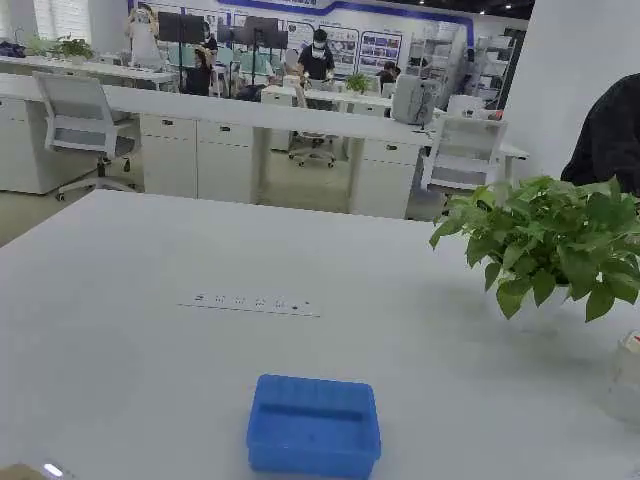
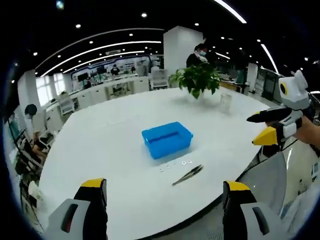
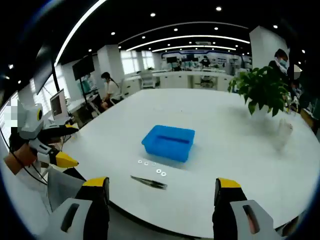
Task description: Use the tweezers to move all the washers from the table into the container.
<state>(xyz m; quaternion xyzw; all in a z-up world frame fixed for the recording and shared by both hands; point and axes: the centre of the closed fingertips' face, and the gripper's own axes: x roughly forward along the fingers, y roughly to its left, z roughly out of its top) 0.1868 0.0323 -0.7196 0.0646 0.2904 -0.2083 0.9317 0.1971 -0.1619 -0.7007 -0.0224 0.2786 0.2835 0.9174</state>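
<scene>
A blue container (image 1: 313, 425) sits on the white table (image 1: 150, 330), near its front edge. In the left gripper view several small washers (image 2: 175, 164) lie in a row just in front of the container (image 2: 167, 139), and metal tweezers (image 2: 188, 175) lie nearer the edge. The right gripper view shows the same washers (image 3: 150, 165), tweezers (image 3: 149, 182) and container (image 3: 169, 141). My left gripper (image 2: 165, 215) is open and held off the table's edge, holding nothing. My right gripper (image 3: 162, 210) is likewise open and back from the edge.
A potted green plant (image 1: 550, 240) stands at the right of the table, with a clear jar (image 1: 630, 370) near it. A socket strip (image 1: 250, 302) is set into the tabletop. Desks, chairs and people are in the room behind.
</scene>
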